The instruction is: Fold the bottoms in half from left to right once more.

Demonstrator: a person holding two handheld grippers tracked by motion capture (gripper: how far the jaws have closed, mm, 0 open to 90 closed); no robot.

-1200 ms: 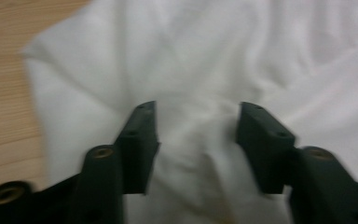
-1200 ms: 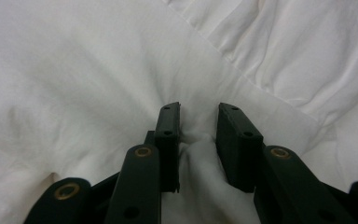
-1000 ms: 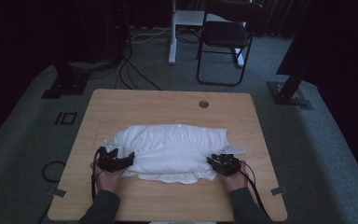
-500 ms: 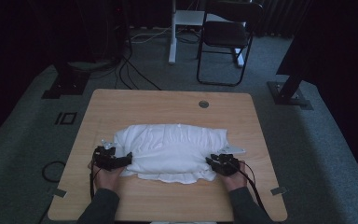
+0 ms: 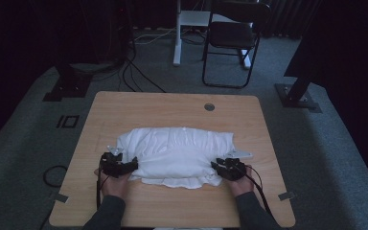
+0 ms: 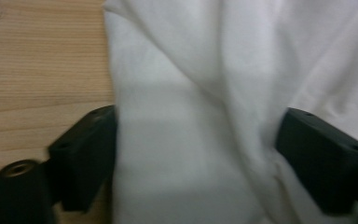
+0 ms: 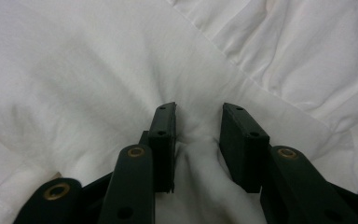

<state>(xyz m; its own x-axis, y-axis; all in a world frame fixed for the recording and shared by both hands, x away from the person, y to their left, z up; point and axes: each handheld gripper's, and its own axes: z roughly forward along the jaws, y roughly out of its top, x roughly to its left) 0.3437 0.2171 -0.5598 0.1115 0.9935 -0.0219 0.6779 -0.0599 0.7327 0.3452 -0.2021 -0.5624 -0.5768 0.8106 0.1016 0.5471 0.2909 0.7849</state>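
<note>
A white cloth, folded into a plump, wrinkled bundle with a frilled edge along its near side, lies on the middle of the light wooden counter, slightly toward six o'clock. The left gripper sits at the bundle's eight o'clock corner; in the left gripper view its jaws stand wide apart with a thick fold of the cloth filling the gap between them, and whether the pads actually press on it is hard to say from the blurred fabric. The right gripper sits at the four o'clock corner; in the right gripper view its jaws are partly apart and have just been opening, with a puckered ridge of cloth rising between them, seemingly not pinched. A small white flap pokes out at three o'clock. Beyond the counter, at twelve o'clock, stands a dark folding chair on grey carpet.
</note>
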